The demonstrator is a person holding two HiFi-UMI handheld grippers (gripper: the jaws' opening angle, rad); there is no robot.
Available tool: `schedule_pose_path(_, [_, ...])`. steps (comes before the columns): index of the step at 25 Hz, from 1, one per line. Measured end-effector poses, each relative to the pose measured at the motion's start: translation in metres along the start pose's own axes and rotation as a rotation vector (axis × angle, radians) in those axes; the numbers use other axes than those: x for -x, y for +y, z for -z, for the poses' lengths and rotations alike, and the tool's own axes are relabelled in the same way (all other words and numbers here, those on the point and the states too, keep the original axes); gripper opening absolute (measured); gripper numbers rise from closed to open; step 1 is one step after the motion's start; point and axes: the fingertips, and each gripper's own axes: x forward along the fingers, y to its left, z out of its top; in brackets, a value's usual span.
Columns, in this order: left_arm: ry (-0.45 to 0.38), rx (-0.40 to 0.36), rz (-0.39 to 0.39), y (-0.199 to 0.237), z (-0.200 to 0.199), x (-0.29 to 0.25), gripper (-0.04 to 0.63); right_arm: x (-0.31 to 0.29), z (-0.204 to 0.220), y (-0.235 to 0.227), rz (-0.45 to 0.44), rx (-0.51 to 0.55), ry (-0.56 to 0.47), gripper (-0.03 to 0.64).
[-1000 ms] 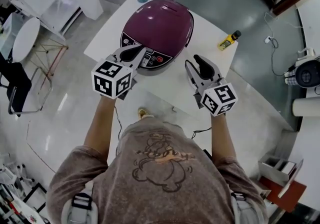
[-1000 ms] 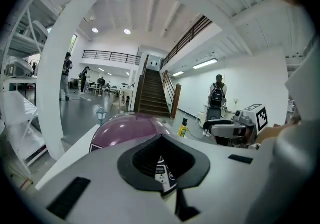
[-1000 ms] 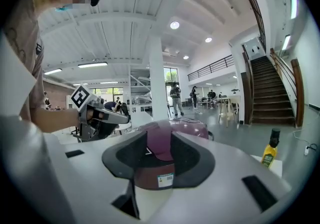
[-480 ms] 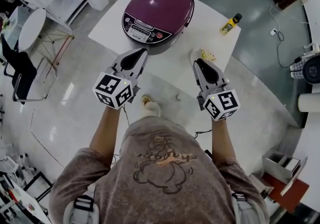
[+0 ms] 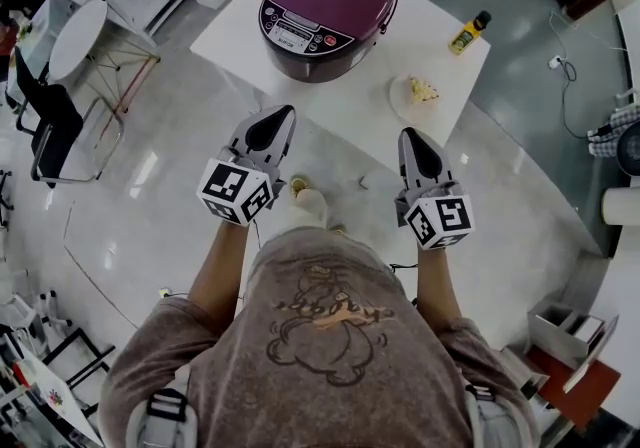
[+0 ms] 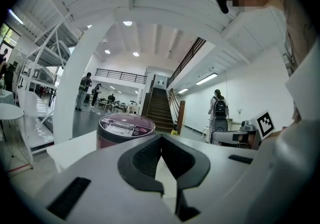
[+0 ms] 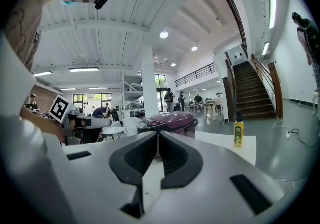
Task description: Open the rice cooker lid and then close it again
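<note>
The purple rice cooker (image 5: 328,11) stands on the white table (image 5: 455,71) with its lid down; it also shows in the left gripper view (image 6: 125,129) and the right gripper view (image 7: 167,122). Both grippers are held level at the table's near edge, well short of the cooker and touching nothing. My left gripper (image 5: 283,116) (image 6: 161,138) is shut and empty. My right gripper (image 5: 410,134) (image 7: 158,135) has just been closing; its tips meet with nothing between them.
A yellow bottle (image 5: 468,33) (image 7: 239,134) stands at the table's right corner. A small plate with food (image 5: 418,91) lies right of the cooker. A round side table (image 5: 75,36) and a dark chair (image 5: 60,136) stand on the glossy floor at left.
Both grippers have drawn back from the cooker's front toward the person, past the table's near edge. The right jaws went from slightly apart to closed. The plate has come into view.
</note>
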Motion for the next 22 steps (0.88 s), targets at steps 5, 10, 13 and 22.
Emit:
schedule_pose_path(5, [0.003, -0.004, -0.022, -0.014, 0.017, 0.013, 0.021, 0.019, 0.019, 0.011, 0.012, -0.010, 0.008, 0.006])
schedule_pose_path(10, [0.003, -0.009, -0.032, -0.027, 0.024, 0.021, 0.021, 0.031, 0.029, 0.012, 0.024, -0.029, 0.013, 0.000])
schedule_pose_path(13, [-0.002, -0.009, -0.045, -0.031, 0.025, 0.025, 0.021, 0.035, 0.029, 0.009, 0.026, -0.028, 0.012, 0.000])
schedule_pose_path(22, [-0.001, -0.020, -0.049, -0.042, 0.024, 0.029, 0.021, 0.043, 0.026, 0.010, 0.021, -0.013, 0.006, -0.002])
